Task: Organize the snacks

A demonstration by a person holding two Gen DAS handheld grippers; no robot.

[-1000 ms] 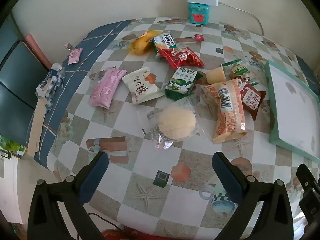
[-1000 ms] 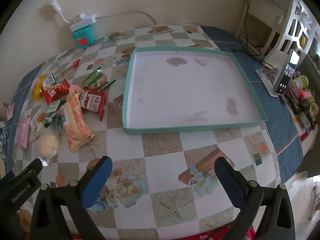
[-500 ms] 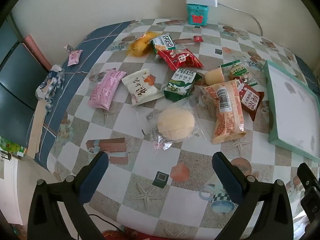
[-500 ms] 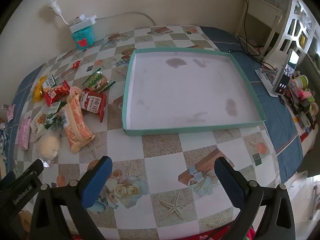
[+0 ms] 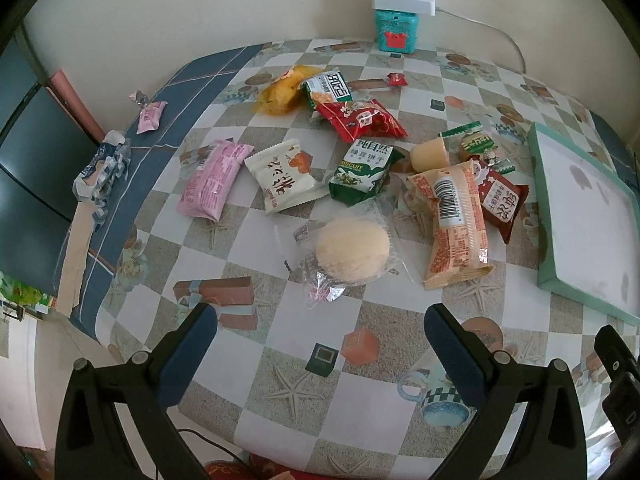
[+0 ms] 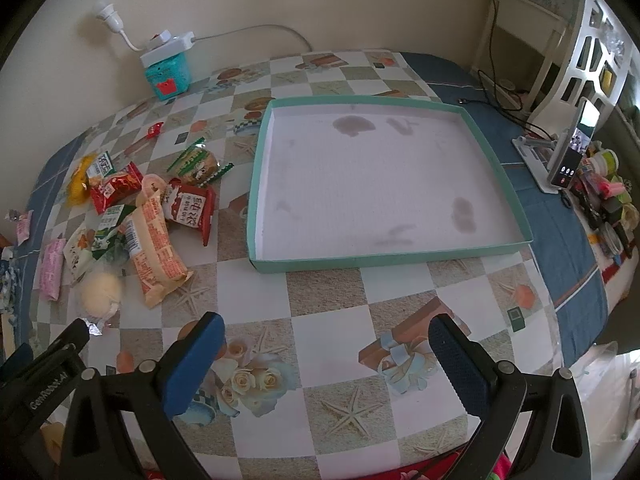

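Several snack packs lie scattered on the checkered tablecloth. Nearest my left gripper (image 5: pixel 320 334) is a round pale bun in clear wrap (image 5: pixel 352 255), with an orange barcode pack (image 5: pixel 454 224) to its right. Behind them lie a green biscuit pack (image 5: pixel 362 176), a white pack (image 5: pixel 286 176), a pink pack (image 5: pixel 212 184) and a red pack (image 5: pixel 360 120). The left gripper is open and holds nothing. My right gripper (image 6: pixel 326 350) is also open, hovering in front of the empty teal-rimmed tray (image 6: pixel 360 260). The snack pile (image 6: pixel 154 236) lies left of the tray.
A teal box with a white power strip (image 5: pixel 396 28) stands at the wall. A small pink candy (image 5: pixel 150 116) and a crumpled wrapper (image 5: pixel 102 172) lie on the blue cloth at the left table edge. A phone on a stand (image 6: pixel 570 152) and clutter sit right of the tray.
The left wrist view has crept slightly closer and lower toward the snacks. The right wrist view is almost the same. Both grippers stay open.
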